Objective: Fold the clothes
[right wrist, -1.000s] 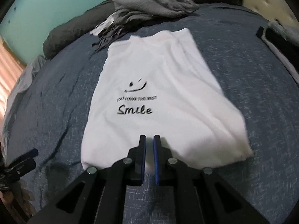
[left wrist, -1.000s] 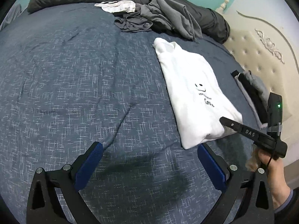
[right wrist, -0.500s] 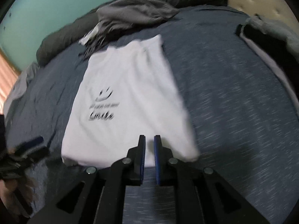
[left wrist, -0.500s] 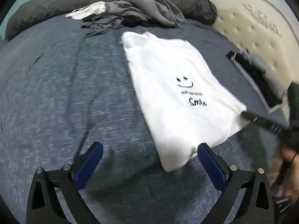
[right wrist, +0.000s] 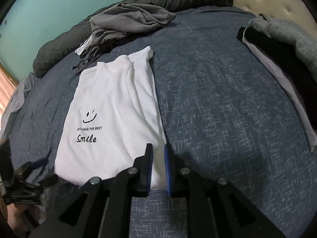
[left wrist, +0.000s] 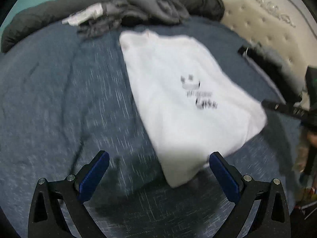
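The left tongs [left wrist: 159,161] gape wide, empty, above the bed [right wrist: 218,99]. The right tongs [right wrist: 158,154] are opening over the near corner of the folded white T-shirt [right wrist: 111,115], which lies flat on the bed.

Dim light, motion blur, fisheye-warped edges

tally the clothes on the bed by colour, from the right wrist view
White: 2, the smile T-shirt lying flat, and a white garment poking out under the grey heap
Grey: 2, the crumpled grey garment in the heap, and the grey top on the stack by the headboard
Black: 1, folded black garment in that stack
Pale lilac: 1, bottom layer of that stack
Total: 6 visible
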### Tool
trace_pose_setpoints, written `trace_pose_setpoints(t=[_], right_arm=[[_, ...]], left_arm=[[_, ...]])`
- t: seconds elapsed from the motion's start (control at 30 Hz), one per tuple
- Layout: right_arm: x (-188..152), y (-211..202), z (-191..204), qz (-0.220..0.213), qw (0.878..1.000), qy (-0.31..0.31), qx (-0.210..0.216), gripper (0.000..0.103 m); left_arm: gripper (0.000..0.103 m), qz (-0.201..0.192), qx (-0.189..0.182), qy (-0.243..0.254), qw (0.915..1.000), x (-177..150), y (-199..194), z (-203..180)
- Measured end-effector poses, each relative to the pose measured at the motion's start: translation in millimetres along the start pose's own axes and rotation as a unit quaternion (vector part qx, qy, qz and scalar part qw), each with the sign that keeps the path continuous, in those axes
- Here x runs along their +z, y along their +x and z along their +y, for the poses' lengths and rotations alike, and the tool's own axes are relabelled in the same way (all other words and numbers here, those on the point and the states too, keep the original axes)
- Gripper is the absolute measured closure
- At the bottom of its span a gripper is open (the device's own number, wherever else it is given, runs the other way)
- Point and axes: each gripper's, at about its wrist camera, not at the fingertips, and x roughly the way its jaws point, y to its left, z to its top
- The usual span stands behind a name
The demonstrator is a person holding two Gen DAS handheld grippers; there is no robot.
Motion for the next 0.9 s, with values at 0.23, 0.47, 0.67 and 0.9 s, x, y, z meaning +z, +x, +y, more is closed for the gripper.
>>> trace_pose_setpoints(t=[0.23,0.47,0.67,0.9], right_arm=[[-0.7,8.4,-1.9,0.008,1.0,0.006,0.002,0.088],[1.0,11.6,-4.1,0.011,1.0,0.01,0.0,0.088],[10.3,9.6,-1.4,0.003,1.0,0.006,0.011,0.087],[58.7,35.1,20.7,0.007,0.997,-0.001,0.079,0.074]], left_arm=[[0.0,0.03,0.045,0.028,0.9981,-6.1,24.5,3.1],[0.0,0.044,0.043,0.027,0.9977,-18.8,36.5,2.1],[0.0,0.043,0.035,0.018,0.9983,-20.2,36.7,5.1],[0.0,0.041,0.036,0.014,0.9984,-21.6,38.5,4.1]])
